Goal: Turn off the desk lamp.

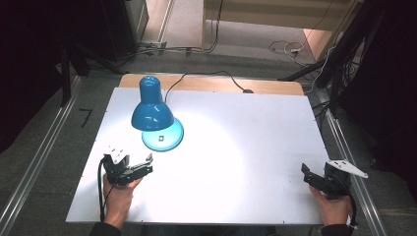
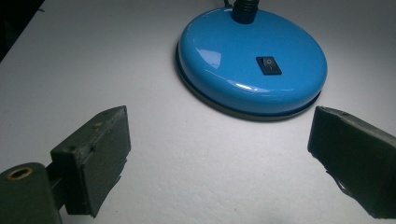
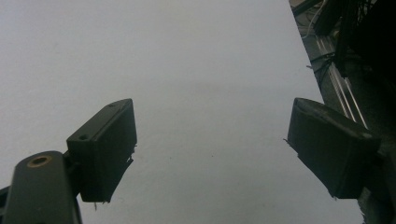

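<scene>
A blue desk lamp point(image 1: 152, 111) stands at the table's left rear, lit, its shade tipped down over its round blue base point(image 1: 168, 139). In the left gripper view the base point(image 2: 233, 70) lies just ahead, with a black rocker switch point(image 2: 269, 65) on top. My left gripper point(image 1: 147, 164) is open a short way in front of the base, its jaws point(image 2: 219, 140) wide apart with nothing between them. At the table's right front edge my right gripper point(image 1: 309, 176) is also open, holding nothing, and points across bare white tabletop point(image 3: 210, 130).
The white tabletop point(image 1: 236, 147) carries a bright pool of lamplight in its middle. The lamp's black cord point(image 1: 206, 76) runs off the far edge. Metal rails point(image 1: 34, 162) flank the table, and dark stands and cables point(image 1: 339, 73) crowd the right rear.
</scene>
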